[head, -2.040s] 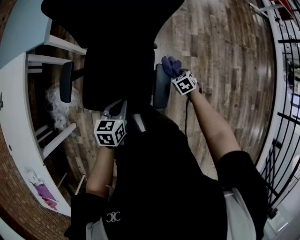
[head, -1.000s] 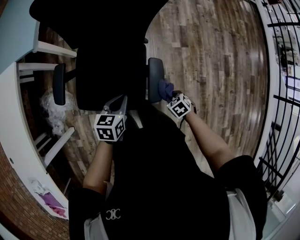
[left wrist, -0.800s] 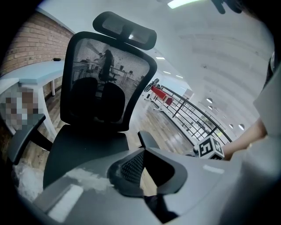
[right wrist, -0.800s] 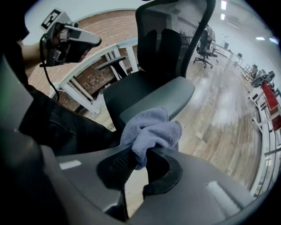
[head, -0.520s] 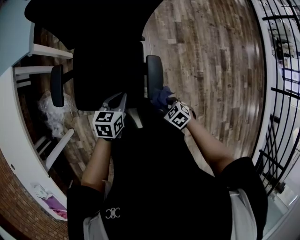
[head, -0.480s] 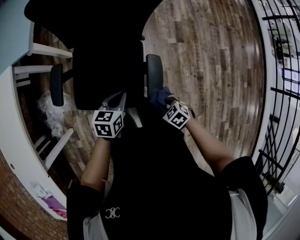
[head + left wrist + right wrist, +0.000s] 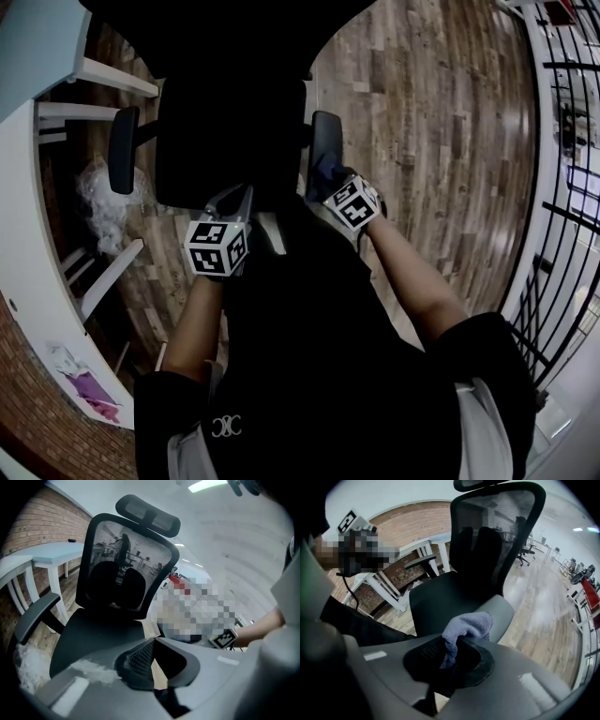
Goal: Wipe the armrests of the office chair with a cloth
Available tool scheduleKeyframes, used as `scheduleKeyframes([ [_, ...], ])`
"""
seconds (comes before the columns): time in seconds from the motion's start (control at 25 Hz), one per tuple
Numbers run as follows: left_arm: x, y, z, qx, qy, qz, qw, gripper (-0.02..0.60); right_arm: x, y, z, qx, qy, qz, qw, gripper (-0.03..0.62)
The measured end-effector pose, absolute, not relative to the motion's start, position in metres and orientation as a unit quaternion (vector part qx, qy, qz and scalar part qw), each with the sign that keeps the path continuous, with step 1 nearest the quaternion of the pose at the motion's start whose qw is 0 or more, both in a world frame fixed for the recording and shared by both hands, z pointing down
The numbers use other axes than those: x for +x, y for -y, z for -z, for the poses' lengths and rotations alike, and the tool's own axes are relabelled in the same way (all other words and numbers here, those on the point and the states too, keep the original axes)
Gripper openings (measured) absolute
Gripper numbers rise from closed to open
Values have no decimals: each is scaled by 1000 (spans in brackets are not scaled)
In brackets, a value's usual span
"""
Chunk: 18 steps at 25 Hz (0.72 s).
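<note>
**Cloth on the near end of the right-hand armrest**

From above, the office chair [image 7: 230,141] is little more than a black shape. Seat and back run together, and the person's dark top [image 7: 319,375] covers everything below the seat's front edge, so the base is out of sight. The two claw views show it better: a mesh back, a headrest [image 7: 147,515] and a dark seat.

The right claw [image 7: 449,660] is clamped on a lilac cloth [image 7: 466,625]. A bunch of it bulges out past the jaws and rests on the near end of the grey armrest [image 7: 504,609] on the person's right. How much cloth is tucked inside the jaws is hidden. From above, only a bluish scrap shows between the marker cube and the pad.

The left claw [image 7: 155,667] holds nothing. Its jaws stand a narrow way apart, with wooden floor [image 7: 441,141] showing through the gap. It hangs before the seat's front edge, well apart from the other armrest [image 7: 35,616].

A white bench [image 7: 28,234] curves along the left, cut off by the frame. A pink-purple scrap [image 7: 89,386] lies near its near end, too small to name. A crumpled whitish heap [image 7: 98,202] sits on the floor beneath it; I cannot tell what it is. A small white emblem [image 7: 225,433] on the top is not readable.
</note>
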<state>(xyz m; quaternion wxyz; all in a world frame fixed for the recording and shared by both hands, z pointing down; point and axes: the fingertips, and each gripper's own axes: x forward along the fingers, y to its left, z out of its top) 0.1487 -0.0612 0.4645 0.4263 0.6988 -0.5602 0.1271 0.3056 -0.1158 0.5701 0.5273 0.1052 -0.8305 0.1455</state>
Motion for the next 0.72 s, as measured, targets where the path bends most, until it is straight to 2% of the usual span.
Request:
scheduleKeyframes([
  [0.72, 115, 54, -474, 656, 605, -98, 440, 5, 258, 267, -573, 221, 821, -147, 505, 44],
])
